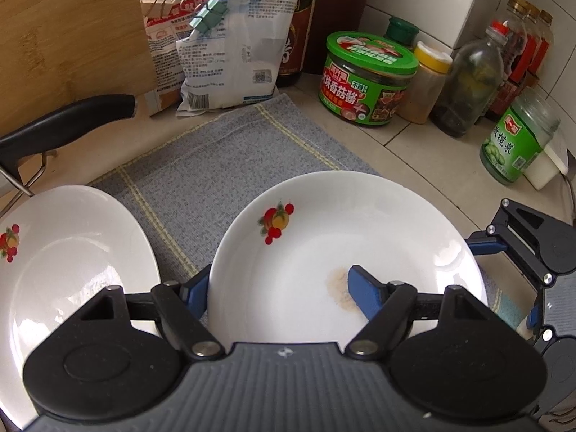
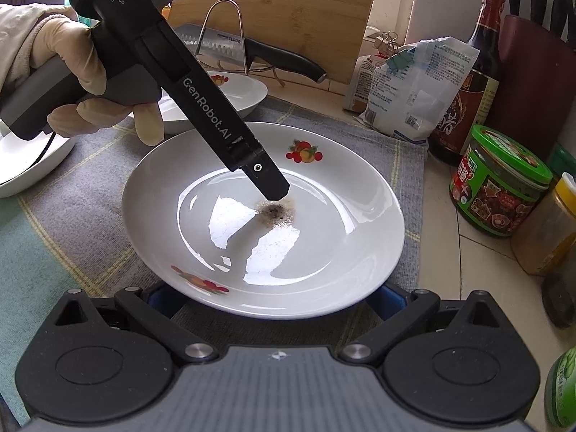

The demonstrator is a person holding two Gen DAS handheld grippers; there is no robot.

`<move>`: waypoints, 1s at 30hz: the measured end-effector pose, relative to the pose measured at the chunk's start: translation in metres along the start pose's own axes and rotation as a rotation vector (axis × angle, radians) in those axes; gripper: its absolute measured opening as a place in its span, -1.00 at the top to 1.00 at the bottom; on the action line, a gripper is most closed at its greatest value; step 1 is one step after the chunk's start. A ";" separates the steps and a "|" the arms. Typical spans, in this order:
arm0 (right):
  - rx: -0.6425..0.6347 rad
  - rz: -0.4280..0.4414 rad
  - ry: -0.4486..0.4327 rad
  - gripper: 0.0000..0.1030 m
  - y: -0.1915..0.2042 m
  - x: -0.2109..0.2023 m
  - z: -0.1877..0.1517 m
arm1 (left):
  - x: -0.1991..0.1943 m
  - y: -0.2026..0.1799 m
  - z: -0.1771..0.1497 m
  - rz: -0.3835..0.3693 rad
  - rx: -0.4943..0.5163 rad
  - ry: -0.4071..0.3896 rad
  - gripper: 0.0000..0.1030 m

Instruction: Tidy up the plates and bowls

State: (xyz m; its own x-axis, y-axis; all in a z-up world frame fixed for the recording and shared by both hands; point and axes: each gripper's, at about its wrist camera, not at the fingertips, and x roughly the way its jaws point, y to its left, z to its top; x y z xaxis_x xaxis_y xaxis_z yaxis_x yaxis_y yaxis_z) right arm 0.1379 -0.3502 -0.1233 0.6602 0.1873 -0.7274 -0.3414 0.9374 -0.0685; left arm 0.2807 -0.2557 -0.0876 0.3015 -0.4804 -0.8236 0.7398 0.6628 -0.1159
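Observation:
A white plate [image 1: 324,237] with fruit motifs and a brown stain [image 1: 336,288] lies on a grey cloth [image 1: 216,165]. My left gripper [image 1: 280,289] is open across its near-left rim, one blue finger [image 1: 196,289] outside and the other on the stain. In the right wrist view that finger [image 2: 270,180] comes down into the plate [image 2: 342,216], held by a gloved hand [image 2: 82,72]. My right gripper [image 2: 276,297] stands open at the plate's near edge, tips hidden under the rim. A second white plate [image 1: 72,252] lies to the left, apart.
A black-handled knife [image 1: 64,122] rests on a wire rack before a wooden board [image 1: 72,36]. Clipped bags [image 1: 234,43], a dark sauce bottle [image 2: 475,82], a green-lidded jar [image 1: 367,79] and several bottles line the tiled back and right side. Another white dish [image 2: 21,165] sits far left.

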 end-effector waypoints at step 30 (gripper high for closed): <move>0.038 -0.059 0.055 -1.00 0.160 -0.034 0.017 | -0.208 0.030 -0.220 0.274 -0.180 -0.230 -0.89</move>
State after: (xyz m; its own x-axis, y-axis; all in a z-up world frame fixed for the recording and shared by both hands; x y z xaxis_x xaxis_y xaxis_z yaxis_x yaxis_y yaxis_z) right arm 0.0721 -0.2017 -0.0974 0.6402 0.1157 -0.7594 -0.2768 0.9569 -0.0876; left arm 0.1081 -0.0099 -0.0420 0.6149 -0.3740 -0.6943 0.5021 0.8646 -0.0211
